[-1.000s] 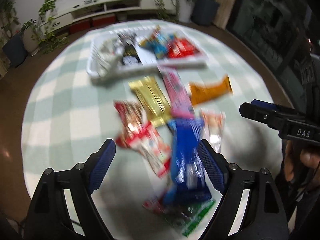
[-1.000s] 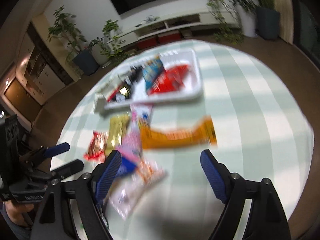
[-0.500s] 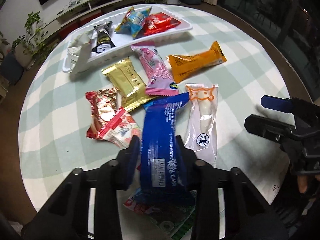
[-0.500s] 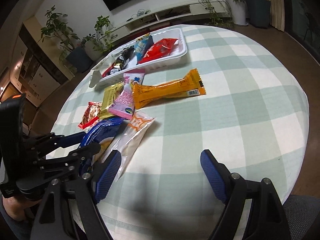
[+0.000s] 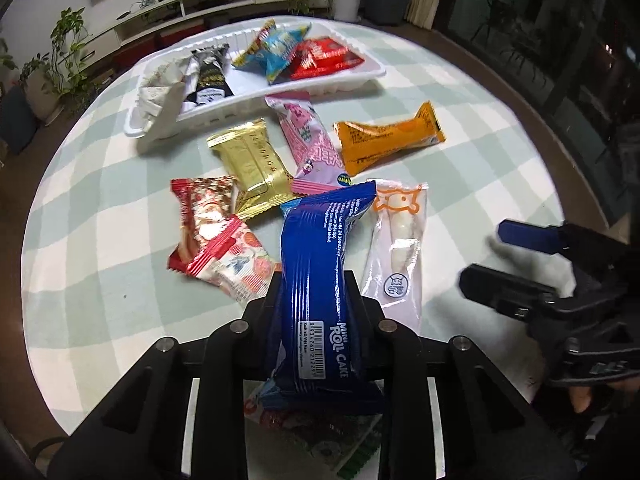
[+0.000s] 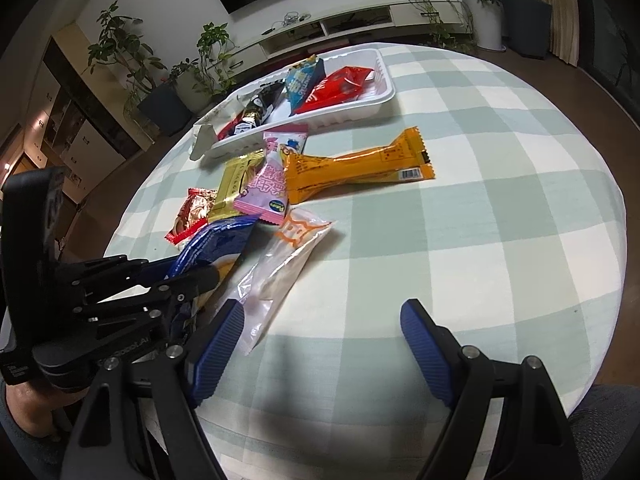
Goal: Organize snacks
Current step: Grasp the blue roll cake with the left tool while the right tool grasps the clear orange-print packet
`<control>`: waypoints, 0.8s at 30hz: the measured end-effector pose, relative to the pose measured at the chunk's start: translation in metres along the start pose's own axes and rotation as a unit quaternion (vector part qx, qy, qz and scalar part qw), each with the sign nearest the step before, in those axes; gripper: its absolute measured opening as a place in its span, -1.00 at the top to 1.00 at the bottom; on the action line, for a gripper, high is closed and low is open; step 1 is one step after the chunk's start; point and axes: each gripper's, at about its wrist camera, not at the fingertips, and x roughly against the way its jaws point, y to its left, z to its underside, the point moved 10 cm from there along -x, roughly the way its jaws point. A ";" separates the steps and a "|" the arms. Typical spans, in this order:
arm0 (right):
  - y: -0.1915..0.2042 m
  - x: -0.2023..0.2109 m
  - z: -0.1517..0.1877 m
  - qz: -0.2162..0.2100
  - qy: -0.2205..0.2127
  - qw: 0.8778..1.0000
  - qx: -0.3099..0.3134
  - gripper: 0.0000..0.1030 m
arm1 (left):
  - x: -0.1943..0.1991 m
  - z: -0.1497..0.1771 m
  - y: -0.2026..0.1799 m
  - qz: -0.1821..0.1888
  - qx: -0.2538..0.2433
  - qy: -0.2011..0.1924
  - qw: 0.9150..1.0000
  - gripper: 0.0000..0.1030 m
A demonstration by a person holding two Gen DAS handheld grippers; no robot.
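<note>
A few wrapped snacks already lie in the white plastic tray (image 5: 360, 76); several packets remain loose on the green-checked tablecloth (image 5: 100, 240). The left gripper (image 5: 316, 300), its jaws just closed, clamps the glossy blue roll-cake packet (image 5: 320, 264), while the right gripper (image 6: 320, 344) stands apart and empty.

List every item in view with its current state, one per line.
left gripper: fingers just closed on the blue roll cake pack
blue roll cake pack: gripped, far end raised
right gripper: open, holding nothing
white tray: on the table, holding several snacks
orange bar: lying loose on the table
clear-wrapped snack: flat on the table
gold pack: flat, outside the tray
</note>
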 end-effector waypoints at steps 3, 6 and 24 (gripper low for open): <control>0.011 -0.005 -0.002 0.002 0.004 1.000 0.013 -0.61 | 0.016 0.005 0.007 0.017 0.023 -0.019 0.999 0.53; 0.023 -0.015 -0.005 0.006 0.013 1.000 0.026 -0.60 | 0.035 0.011 0.016 0.035 0.050 -0.040 0.997 0.53; 0.043 -0.056 -0.011 0.114 0.036 0.984 0.136 -0.06 | 0.057 0.044 0.055 0.034 0.127 -0.079 0.988 0.53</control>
